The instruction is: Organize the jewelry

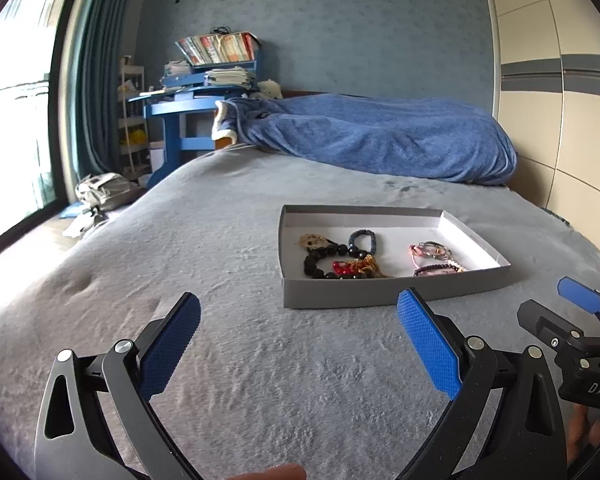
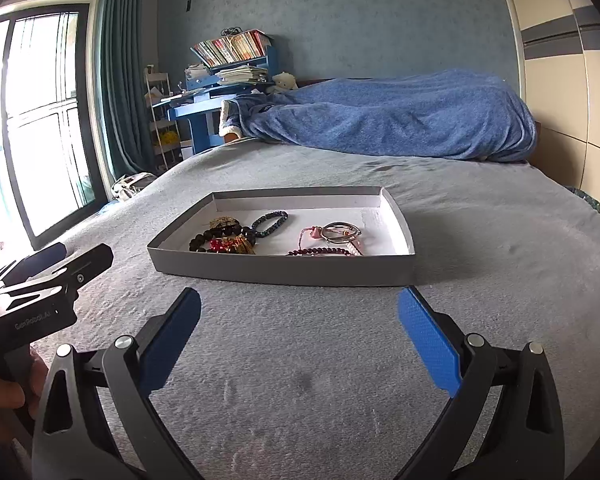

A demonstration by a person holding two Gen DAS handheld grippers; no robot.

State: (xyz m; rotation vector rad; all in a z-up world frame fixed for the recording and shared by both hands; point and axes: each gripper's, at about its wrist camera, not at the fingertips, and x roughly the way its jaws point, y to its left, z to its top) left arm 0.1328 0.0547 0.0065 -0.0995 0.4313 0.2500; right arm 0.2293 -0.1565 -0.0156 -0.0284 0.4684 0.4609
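- Left wrist view: the left gripper (image 1: pixel 299 334) hovers over the grey bedspread (image 1: pixel 228 248) with its blue-padded fingers (image 1: pixel 428 344) spread wide and nothing between them.
- Ahead and slightly to the right sits the shallow grey tray (image 1: pixel 380 294), flat on the bedspread, well apart from the fingertips.
- Inside the tray, on the left, a black bead bracelet (image 1: pixel 324 260) lies touching a red and gold piece (image 1: pixel 358 267), with a dark blue bracelet (image 1: pixel 363 239) just behind; on the right lie thin bangles (image 1: pixel 434 250) and a strand of dark purple beads (image 1: pixel 436 269).
- Only this view shows the right gripper (image 1: pixel 568 312) from outside, at the right edge; one blue pad shows and I cannot tell its spread from here.
- A fingertip (image 1: pixel 276 472) peeks in at the bottom edge.
- Right wrist view: the right gripper (image 2: pixel 299 334) has its fingers parted wide and empty, and the tray (image 2: pixel 284 270) lies straight ahead, nearer than in the other view.
- Here the same jewelry shows: black beads (image 2: pixel 216 236), bangles (image 2: pixel 342 231).
- Only this view shows the left gripper's body (image 2: pixel 48 280) at the left edge, and the hand (image 2: pixel 4 396) holding its handle.
- A rumpled blue blanket (image 2: pixel 400 120) lies at the bed's far end in both views.
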